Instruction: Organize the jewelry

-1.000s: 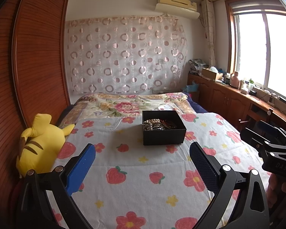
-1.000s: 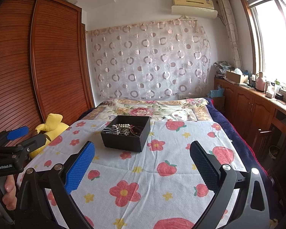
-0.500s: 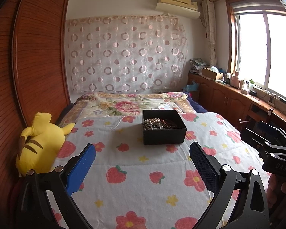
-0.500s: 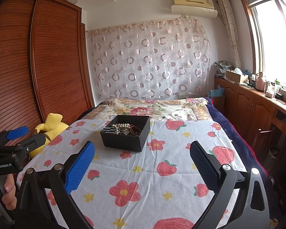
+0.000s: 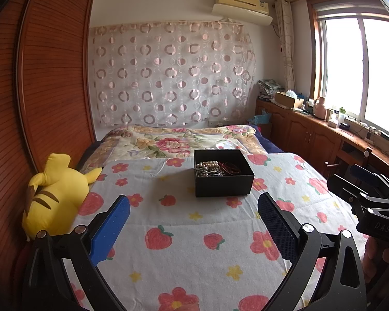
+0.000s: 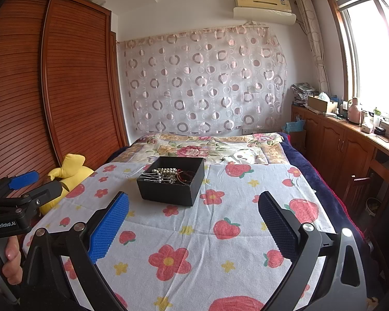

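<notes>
We see a black box [image 5: 223, 173] sitting on the bed's flowered sheet [image 5: 184, 223], a little above the middle of the left wrist frame. It is open at the top and holds a tangle of jewelry [image 5: 215, 168]: pale beads toward its left, dark red strands toward its right. Which piece is which we cannot make out.

Our left gripper [image 5: 194, 223] fills the bottom of that frame with its fingers spread wide, gripping nothing. The box lies beyond the fingertips, well apart from them, roughly between the two fingers and a shade nearer the right one.

In the right wrist frame the box [image 6: 172, 181] sits left of centre, turned so that a corner faces the lower part of the frame, with the jewelry [image 6: 168, 175] heaped inside. Our right gripper [image 6: 193, 223] is likewise wide apart and empty at the bottom of the frame; the box lies ahead of it, closer to the left finger, not touching.

Each gripper shows in the other's view: the right one [image 5: 370, 199] at the right edge of the left frame, the left one [image 6: 18, 194] at the left edge of the right frame, both well off from the box.

A yellow plush [image 5: 55, 197] rests at the left edge of the sheet.
</notes>
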The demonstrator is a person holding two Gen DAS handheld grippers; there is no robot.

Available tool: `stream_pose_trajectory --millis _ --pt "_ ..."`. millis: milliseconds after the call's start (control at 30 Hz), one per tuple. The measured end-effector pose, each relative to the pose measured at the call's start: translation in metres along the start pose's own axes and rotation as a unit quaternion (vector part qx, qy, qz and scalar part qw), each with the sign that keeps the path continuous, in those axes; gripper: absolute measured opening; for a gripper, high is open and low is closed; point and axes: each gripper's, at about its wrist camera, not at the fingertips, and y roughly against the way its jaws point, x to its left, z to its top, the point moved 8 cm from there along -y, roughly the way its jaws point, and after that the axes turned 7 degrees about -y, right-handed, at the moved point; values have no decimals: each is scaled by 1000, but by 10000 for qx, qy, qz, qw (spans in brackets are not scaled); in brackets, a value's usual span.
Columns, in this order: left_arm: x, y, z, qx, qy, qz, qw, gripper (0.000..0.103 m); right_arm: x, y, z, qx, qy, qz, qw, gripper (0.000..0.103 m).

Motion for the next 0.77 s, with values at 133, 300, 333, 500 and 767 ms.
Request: stream_pose_trajectory --millis 133,300,333,500,767 --pt "0 -1 0 -4 2 -2 10000 95 0 0 1 2 -2 -2 10000 100" --pt "0 0 0 -4 -4 5 10000 95 0 0 0 2 2 0 10000 100" --pt "0 0 0 -7 -3 -2 10000 95 0 0 1 3 -4 -1 10000 100" --pt "0 2 1 -43 -20 -18 10000 95 0 0 0 12 0 4 10000 100" --pt "2 2 0 -25 -7 -4 10000 95 0 0 -2 12 -8 2 10000 100"
